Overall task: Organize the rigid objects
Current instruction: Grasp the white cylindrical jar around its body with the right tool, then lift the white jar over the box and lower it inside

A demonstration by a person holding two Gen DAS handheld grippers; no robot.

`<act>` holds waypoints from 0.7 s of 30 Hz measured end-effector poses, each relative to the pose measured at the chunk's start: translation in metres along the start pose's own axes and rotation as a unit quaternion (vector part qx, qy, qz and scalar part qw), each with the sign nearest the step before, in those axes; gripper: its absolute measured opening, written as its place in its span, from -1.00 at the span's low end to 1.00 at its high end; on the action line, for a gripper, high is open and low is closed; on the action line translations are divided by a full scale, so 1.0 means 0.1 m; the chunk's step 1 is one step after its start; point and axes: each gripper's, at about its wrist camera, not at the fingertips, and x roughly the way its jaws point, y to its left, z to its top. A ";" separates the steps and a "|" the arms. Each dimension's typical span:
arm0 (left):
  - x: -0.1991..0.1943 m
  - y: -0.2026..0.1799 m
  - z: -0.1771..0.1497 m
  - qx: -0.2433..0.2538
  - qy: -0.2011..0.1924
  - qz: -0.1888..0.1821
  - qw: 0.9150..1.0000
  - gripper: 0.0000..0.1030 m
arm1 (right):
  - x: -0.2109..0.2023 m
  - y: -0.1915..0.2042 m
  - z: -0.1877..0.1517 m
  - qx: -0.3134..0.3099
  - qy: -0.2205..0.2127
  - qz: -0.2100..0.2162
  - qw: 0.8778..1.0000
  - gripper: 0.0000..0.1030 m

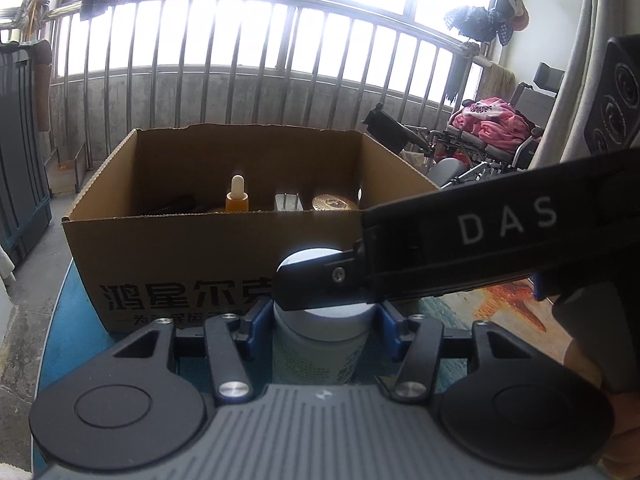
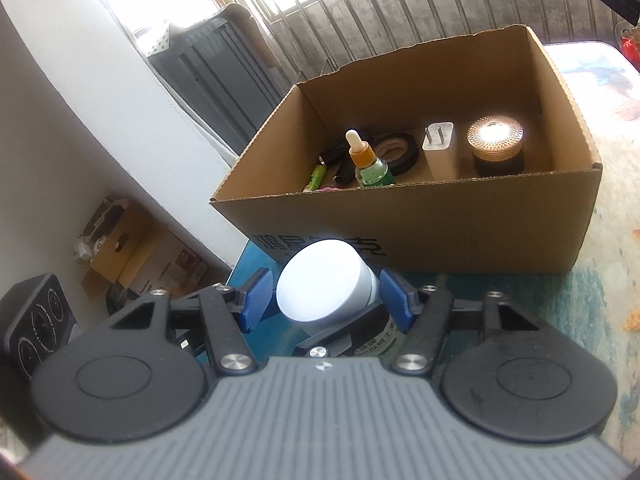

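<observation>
A white-capped bottle (image 1: pixel 320 340) stands between the blue pads of my left gripper (image 1: pixel 318 320), which is shut on its body. My right gripper (image 2: pixel 326 300) straddles the bottle's white cap (image 2: pixel 324 284); its left pad stands a little off the cap, its right pad is close to it. The right gripper's finger (image 1: pixel 440 256) crosses the cap in the left wrist view. An open cardboard box (image 2: pixel 420 216) stands just behind, holding a dropper bottle (image 2: pixel 366 158), tape roll (image 2: pixel 396 148), white charger plug (image 2: pixel 440 146) and gold-lidded jar (image 2: pixel 496 142).
The box (image 1: pixel 180 256) sits on a table with a blue and orange patterned cloth (image 2: pixel 600 280). A metal railing (image 1: pixel 280 60) runs behind. A wheelchair with pink blankets (image 1: pixel 492 124) stands at the right. Boxes lie on the floor (image 2: pixel 132 252) at the left.
</observation>
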 end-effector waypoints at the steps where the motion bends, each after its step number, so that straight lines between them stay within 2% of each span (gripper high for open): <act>1: 0.00 0.00 0.00 0.000 0.001 0.000 1.000 0.07 | 0.00 -0.01 0.01 0.001 0.001 0.000 1.000 0.17; 21: 0.02 0.01 0.00 0.006 0.006 0.000 1.000 0.08 | 0.03 0.00 0.02 -0.002 0.004 0.000 1.000 0.18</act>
